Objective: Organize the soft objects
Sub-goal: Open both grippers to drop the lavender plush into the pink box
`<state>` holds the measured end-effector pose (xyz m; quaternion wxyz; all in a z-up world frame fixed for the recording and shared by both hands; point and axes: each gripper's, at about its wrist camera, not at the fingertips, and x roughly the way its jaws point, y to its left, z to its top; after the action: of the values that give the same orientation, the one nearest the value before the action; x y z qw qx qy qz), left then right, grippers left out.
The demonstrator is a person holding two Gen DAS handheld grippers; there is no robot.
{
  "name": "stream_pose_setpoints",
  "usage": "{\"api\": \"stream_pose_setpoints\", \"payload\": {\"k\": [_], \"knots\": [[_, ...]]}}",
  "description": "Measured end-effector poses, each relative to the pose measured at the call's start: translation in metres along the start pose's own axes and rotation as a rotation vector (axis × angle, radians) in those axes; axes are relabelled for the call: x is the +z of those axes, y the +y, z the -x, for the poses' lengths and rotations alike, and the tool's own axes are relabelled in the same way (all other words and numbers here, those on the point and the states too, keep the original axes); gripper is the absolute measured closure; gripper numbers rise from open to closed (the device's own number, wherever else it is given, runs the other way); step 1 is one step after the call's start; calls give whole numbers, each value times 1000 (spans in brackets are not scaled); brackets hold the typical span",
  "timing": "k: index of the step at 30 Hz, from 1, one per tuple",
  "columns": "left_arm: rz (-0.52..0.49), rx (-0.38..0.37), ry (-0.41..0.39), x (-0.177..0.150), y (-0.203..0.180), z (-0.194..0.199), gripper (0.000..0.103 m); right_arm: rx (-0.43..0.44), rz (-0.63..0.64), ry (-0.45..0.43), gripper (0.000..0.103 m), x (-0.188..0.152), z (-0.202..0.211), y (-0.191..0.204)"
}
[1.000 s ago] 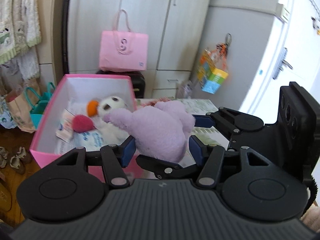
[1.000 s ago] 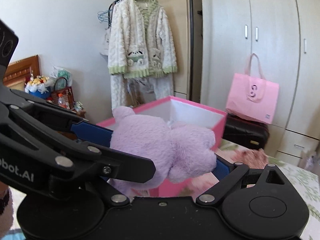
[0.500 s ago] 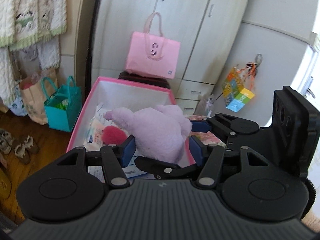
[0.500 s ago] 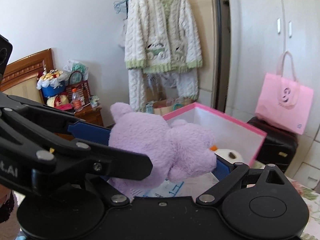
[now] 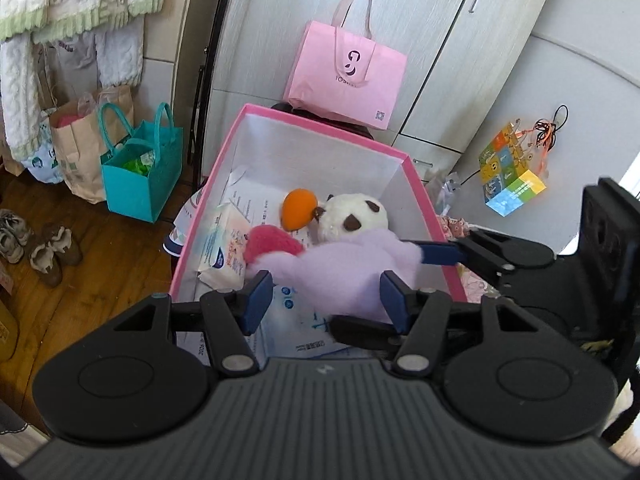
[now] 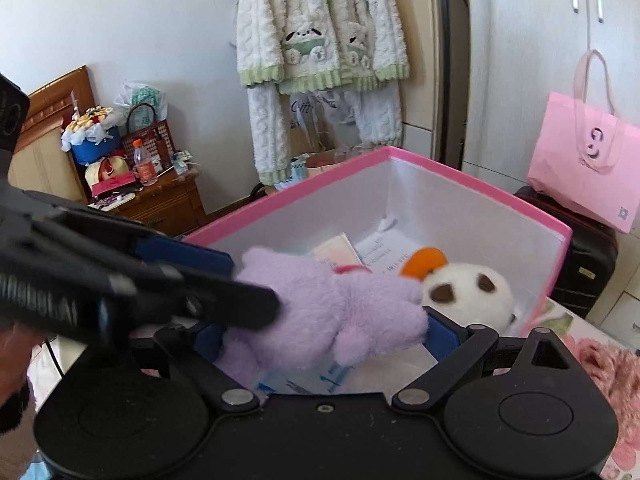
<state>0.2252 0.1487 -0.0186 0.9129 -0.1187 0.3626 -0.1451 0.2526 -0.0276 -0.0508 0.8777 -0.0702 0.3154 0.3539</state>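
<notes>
Purple plush toy point(image 5: 344, 272) over the pink box point(image 5: 320, 128), gripped from both sides.
Left gripper point(image 5: 326, 296) fingers are opening, the plush between them; right gripper point(image 6: 324, 330) fingers clamp it. The plush hides much of the white plush point(image 6: 468, 292) and papers beneath.

Left gripper point(image 5: 326, 294) fingers are opening; right gripper point(image 6: 324, 334) fingers are pressed closed, both angled downward.

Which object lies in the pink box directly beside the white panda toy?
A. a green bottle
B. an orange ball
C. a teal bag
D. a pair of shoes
B. In the left wrist view the orange ball touches the white panda toy inside the pink box, while the teal bag and the shoes are on the floor outside it.
</notes>
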Motion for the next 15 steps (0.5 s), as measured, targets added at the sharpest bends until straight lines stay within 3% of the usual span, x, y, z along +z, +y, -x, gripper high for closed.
{"api": "stream_pose_setpoints", "payload": {"k": [2, 8, 15], "knots": [[8, 19, -9, -1, 2, 1, 44, 27, -36, -6, 4, -8, 7, -9], [-10, 64, -40, -4, -7, 9, 44, 67, 30, -47, 4, -12, 28, -5], [-64, 72, -77, -5, -29, 35, 44, 32, 59, -75, 4, -9, 55, -4]]}}
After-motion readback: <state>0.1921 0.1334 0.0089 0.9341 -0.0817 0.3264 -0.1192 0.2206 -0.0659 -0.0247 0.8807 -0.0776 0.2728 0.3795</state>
